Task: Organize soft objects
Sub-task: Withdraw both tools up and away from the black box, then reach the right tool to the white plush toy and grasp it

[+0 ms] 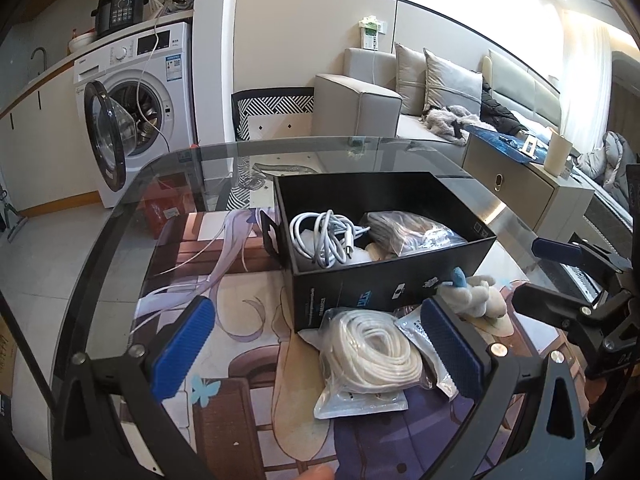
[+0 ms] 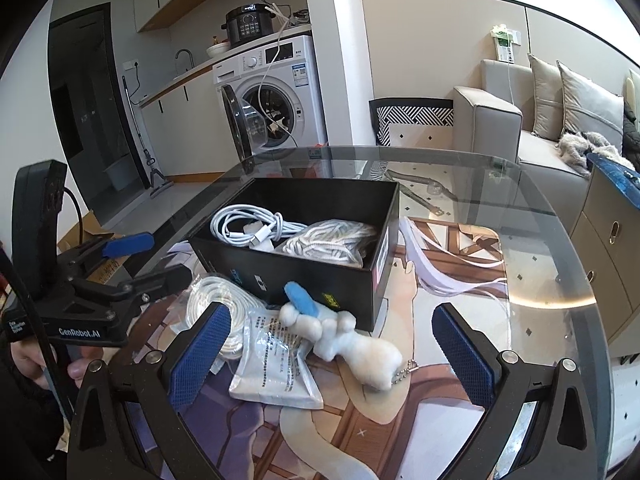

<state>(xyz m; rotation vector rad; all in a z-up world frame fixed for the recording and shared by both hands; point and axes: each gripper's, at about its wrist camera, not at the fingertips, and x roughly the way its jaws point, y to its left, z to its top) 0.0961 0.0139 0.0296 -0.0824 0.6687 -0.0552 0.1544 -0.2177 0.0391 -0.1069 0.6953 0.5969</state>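
Glass table (image 2: 540, 240) w/ printed mat, black box (image 2: 320, 276) mid. L to R in front of box: bagged white cord (image 1: 372, 344), flat packet (image 2: 276, 364), plush toy (image 2: 352, 340). Left gripper (image 1: 320, 352) open over cord, right gripper (image 2: 328, 352) open round toy, both empty. Toy looks light, squashy; prob grab its body

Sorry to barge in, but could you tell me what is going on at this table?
A person is sorting soft things into a black box on the glass table. A white cable and a bagged rope already lie inside. Outside, in front of the box, lie a bagged white cord, a flat packet and a plush toy. The left hand-held gripper and right hand-held gripper are both open, holding nothing.
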